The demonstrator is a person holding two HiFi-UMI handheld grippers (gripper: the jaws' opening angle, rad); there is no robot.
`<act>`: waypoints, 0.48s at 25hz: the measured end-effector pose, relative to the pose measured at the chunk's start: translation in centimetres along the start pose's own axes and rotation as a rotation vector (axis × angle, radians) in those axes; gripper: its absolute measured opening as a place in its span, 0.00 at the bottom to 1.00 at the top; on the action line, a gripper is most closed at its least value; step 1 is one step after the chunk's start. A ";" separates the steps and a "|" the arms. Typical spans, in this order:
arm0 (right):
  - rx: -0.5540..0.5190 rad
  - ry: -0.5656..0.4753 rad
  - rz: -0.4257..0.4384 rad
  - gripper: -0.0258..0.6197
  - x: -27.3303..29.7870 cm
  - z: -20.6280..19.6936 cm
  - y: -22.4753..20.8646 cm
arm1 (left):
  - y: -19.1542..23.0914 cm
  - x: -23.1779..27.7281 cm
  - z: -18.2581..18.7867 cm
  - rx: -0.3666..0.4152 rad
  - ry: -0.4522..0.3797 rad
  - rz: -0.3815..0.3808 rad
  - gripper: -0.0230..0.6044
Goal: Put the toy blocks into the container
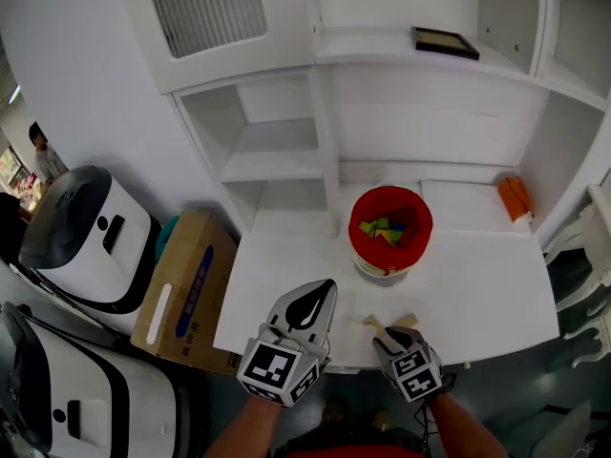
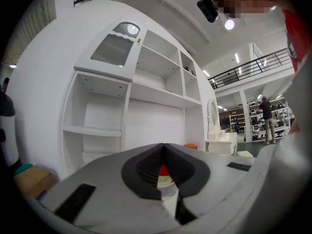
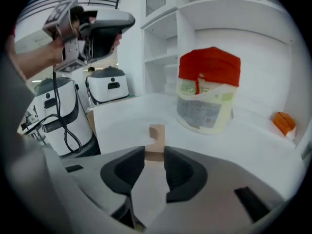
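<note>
A white tub lined in red, the container (image 1: pixel 389 235), stands mid-table with several colored blocks inside; in the right gripper view the container (image 3: pixel 207 91) is ahead and to the right. My right gripper (image 1: pixel 391 330) is low at the table's front edge. Its jaws are shut on a tan wooden block (image 3: pixel 156 133) with a notch, which sticks out past the tips of the right gripper (image 3: pixel 155 152). My left gripper (image 1: pixel 321 288) is raised off the table to the left with jaws shut and nothing in them. Through its slit a sliver of the container (image 2: pixel 164 173) shows.
The white table (image 1: pixel 477 294) stands against a white shelf unit (image 1: pixel 277 151). An orange object (image 1: pixel 516 197) lies at the back right. A dark frame (image 1: pixel 445 42) rests on a high shelf. A cardboard box (image 1: pixel 186 289) and white appliances (image 1: pixel 81 237) stand on the floor at left.
</note>
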State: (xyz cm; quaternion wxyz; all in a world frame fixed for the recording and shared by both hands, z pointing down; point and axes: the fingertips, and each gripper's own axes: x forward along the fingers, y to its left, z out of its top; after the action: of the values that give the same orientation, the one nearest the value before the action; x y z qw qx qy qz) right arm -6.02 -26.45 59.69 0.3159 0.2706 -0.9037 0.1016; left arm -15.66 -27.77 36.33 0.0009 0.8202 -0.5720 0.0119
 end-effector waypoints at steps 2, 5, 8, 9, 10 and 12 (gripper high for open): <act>0.046 -0.132 0.004 0.25 -2.3 2.1 -0.5 | 0.0 0.2 -0.3 -0.003 0.004 -0.001 0.06; 0.082 -0.334 -0.023 0.25 -7.3 7.2 -2.3 | -0.3 0.9 -0.8 -0.011 0.009 -0.014 0.06; 0.055 -0.455 -0.065 0.25 -10.6 13.5 -5.1 | -0.6 1.8 -1.3 -0.024 0.016 -0.028 0.06; 0.044 -0.476 -0.075 0.25 -11.1 15.5 -6.1 | -0.8 2.1 -1.5 -0.025 0.020 -0.035 0.06; 0.034 -0.487 -0.084 0.25 -11.3 17.2 -7.0 | -1.1 2.5 -1.5 -0.025 0.024 -0.043 0.06; 0.024 -0.479 -0.095 0.25 -10.6 19.8 -8.8 | -1.6 3.1 -1.7 -0.023 0.032 -0.062 0.06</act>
State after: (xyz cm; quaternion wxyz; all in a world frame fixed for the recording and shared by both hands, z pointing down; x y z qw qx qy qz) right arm -4.47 -36.26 37.76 0.0939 0.3330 -0.9378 0.0304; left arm -13.09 -30.13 38.12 0.0199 0.8372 -0.5463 0.0184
